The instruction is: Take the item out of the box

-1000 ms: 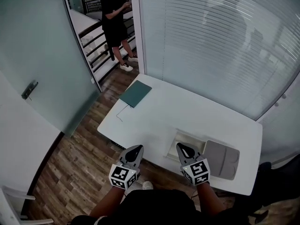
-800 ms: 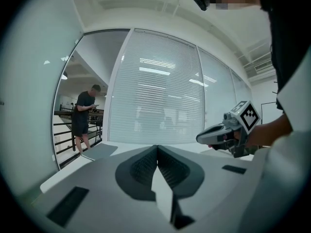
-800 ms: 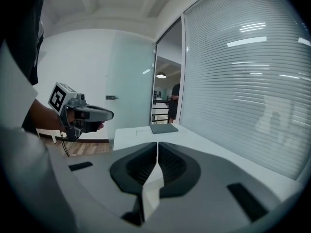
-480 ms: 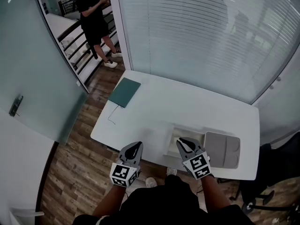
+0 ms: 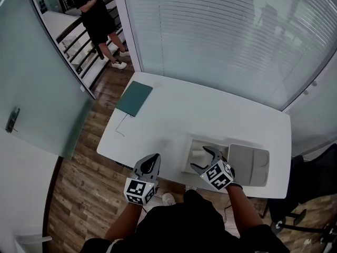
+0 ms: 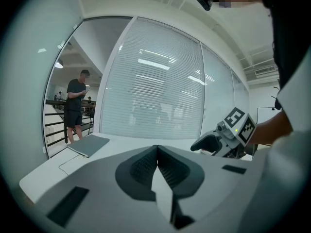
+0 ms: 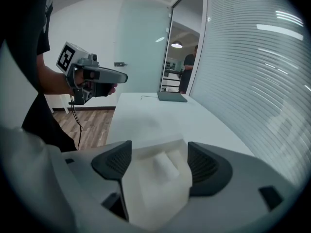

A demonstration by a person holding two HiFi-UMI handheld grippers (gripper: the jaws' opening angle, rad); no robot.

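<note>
An open white box (image 5: 187, 161) sits near the table's front edge, and its grey lid (image 5: 248, 164) lies flat to its right. A small white item (image 7: 165, 168) rests inside the box (image 7: 141, 191). My right gripper (image 5: 202, 158) tilts down over the box; its jaws have just been opening and now stand apart. Seen from the right gripper (image 7: 159, 152), the box interior lies between the jaws and the pads press on nothing. My left gripper (image 5: 149, 161) hovers at the table's near edge, left of the box, shut and empty (image 6: 157, 150).
A dark green flat pad (image 5: 134, 98) with a thin cable (image 5: 121, 128) lies at the white table's (image 5: 210, 115) far left corner. Slatted blinds stand behind the table and a glass door to the left. A person (image 5: 97, 15) stands by a railing beyond. A dark chair (image 5: 316, 194) sits to the right.
My right gripper has dropped down over the open box and its jaws have spread from shut to open. The left gripper has sunk slightly and stays shut.
</note>
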